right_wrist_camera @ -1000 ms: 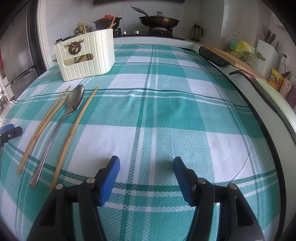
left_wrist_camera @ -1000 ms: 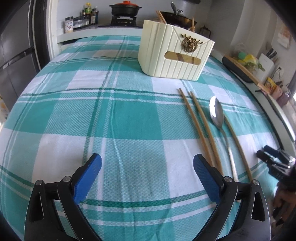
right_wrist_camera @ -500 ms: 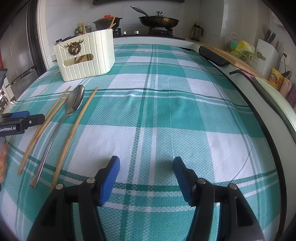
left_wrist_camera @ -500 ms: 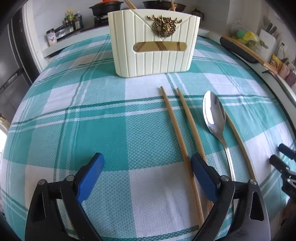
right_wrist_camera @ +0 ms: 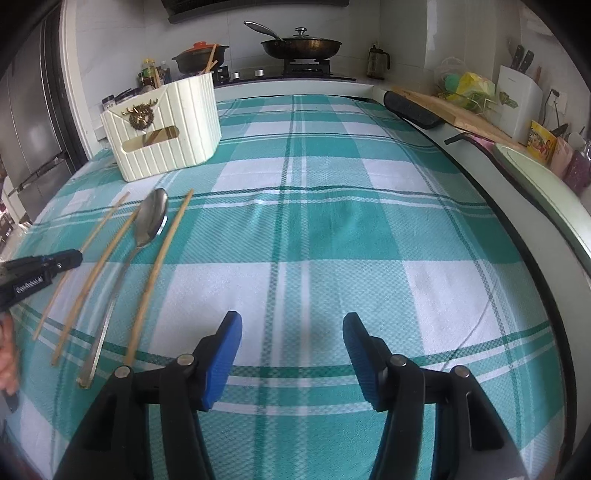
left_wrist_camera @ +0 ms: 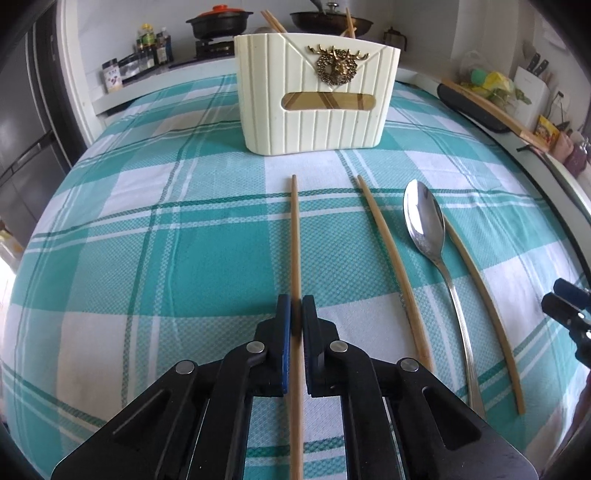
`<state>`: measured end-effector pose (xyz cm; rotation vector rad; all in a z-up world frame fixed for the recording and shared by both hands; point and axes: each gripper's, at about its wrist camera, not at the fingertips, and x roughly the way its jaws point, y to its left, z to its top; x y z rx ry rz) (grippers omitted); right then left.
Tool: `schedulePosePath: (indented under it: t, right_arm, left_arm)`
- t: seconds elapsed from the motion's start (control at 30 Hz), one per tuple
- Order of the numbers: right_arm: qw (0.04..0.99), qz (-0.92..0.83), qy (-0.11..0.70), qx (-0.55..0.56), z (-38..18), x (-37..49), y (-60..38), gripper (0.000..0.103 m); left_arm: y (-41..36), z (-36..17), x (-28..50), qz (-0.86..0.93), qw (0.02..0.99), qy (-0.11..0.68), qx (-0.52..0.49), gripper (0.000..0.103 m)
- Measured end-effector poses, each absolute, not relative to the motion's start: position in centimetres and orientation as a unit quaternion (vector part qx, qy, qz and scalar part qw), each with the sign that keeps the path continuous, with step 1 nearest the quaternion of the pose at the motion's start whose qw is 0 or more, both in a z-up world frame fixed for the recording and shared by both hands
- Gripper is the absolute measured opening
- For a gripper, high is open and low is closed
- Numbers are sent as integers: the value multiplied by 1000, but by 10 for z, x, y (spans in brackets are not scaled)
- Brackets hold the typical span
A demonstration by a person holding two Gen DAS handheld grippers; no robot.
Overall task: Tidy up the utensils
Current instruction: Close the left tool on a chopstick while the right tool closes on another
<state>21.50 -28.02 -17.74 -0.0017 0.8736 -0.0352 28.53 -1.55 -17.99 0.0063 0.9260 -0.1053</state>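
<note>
My left gripper [left_wrist_camera: 296, 308] is shut on a wooden chopstick [left_wrist_camera: 294, 236] that points at the cream utensil holder [left_wrist_camera: 317, 92], which holds several chopsticks. To its right on the cloth lie a second chopstick [left_wrist_camera: 391, 258], a metal spoon [left_wrist_camera: 424, 225] and a third chopstick [left_wrist_camera: 480, 295]. My right gripper [right_wrist_camera: 291, 332] is open and empty over the cloth, to the right of the spoon [right_wrist_camera: 147, 221] and chopsticks [right_wrist_camera: 159, 266]. The left gripper [right_wrist_camera: 44, 264] shows at the left edge in the right wrist view, and the holder [right_wrist_camera: 166, 129] stands at the back left.
A teal and white checked cloth [right_wrist_camera: 351, 221] covers the table. Behind are a stove with a pan [right_wrist_camera: 301, 46] and a pot [left_wrist_camera: 219, 24], spice bottles [left_wrist_camera: 151, 48], and at the right a cutting board [right_wrist_camera: 454, 110] and knife block [right_wrist_camera: 517, 99].
My left gripper moved right and forward over the leftmost chopstick and closed on it; that chopstick now lies apart from its neighbour. The right gripper has not moved.
</note>
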Motion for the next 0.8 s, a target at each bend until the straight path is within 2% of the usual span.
schedulePosePath:
  t: [0.13, 0.33, 0.37, 0.4, 0.43, 0.47, 0.8]
  right_arm:
    - [898, 51, 435, -36, -175, 224, -237, 41]
    - [881, 84, 458, -83, -192, 243, -197, 38]
    - [879, 81, 462, -88, -197, 245, -195, 27]
    - [883, 73, 454, -95, -197, 244, -195, 23]
    - [884, 62, 453, -100, -197, 243, -196, 12]
    - [885, 54, 452, -96, -195, 242, -201, 8]
    - [889, -45, 448, -80, -187, 203, -274, 8]
  left_arm:
    - [-5, -180, 275, -39, 894, 447, 13, 4]
    - [13, -180, 259, -30, 892, 450, 3, 4]
    - [15, -180, 256, -29, 892, 451, 3, 4]
    - [17, -180, 253, -27, 892, 451, 2, 4]
    - [19, -180, 251, -27, 892, 451, 1, 4]
    - [20, -180, 249, -25, 892, 451, -1, 4]
    - [29, -179, 224, -31, 893, 449, 6, 6]
